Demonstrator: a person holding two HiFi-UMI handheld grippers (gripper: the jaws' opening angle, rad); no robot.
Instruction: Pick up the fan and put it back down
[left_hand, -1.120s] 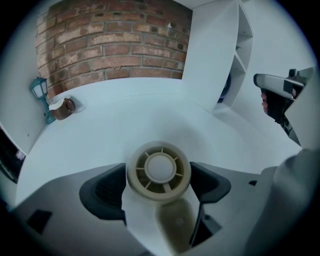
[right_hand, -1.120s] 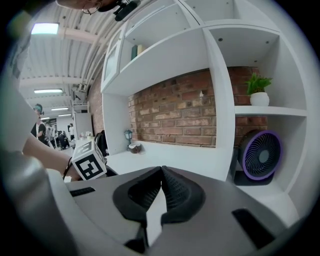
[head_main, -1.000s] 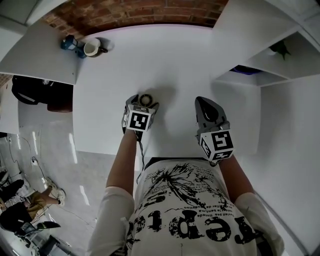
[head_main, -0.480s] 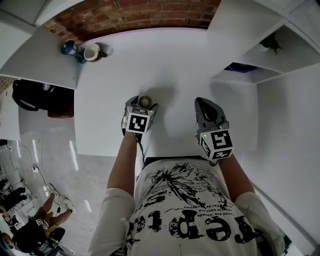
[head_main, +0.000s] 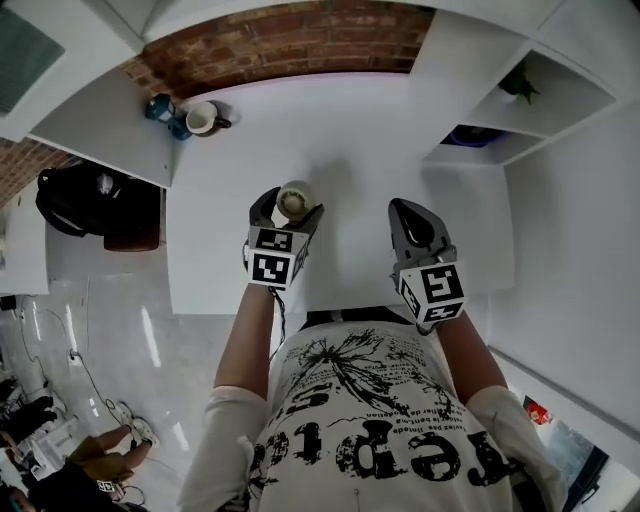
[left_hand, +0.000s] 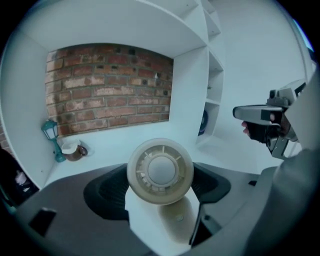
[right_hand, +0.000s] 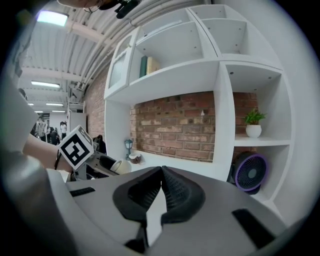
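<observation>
A small cream fan (head_main: 293, 200) sits between the jaws of my left gripper (head_main: 287, 208), which is shut on it. In the left gripper view the fan's round grille (left_hand: 160, 171) faces the camera, with its cream stand (left_hand: 176, 220) below and the white table behind it. It seems to hang a little above the tabletop (head_main: 350, 130). My right gripper (head_main: 405, 208) hovers to the right of the fan, apart from it. Its jaws (right_hand: 161, 172) are shut together on nothing.
A mug (head_main: 203, 118) and a small blue lantern (head_main: 160, 107) stand at the table's far left corner by the brick wall. White shelves at the right hold a purple fan (right_hand: 251, 172) and a potted plant (right_hand: 253, 123). A dark bag (head_main: 95, 195) lies left of the table.
The fan in the left gripper has come up and turned: its cream face now shows larger where a dark ring showed before. The right gripper has stayed in place.
</observation>
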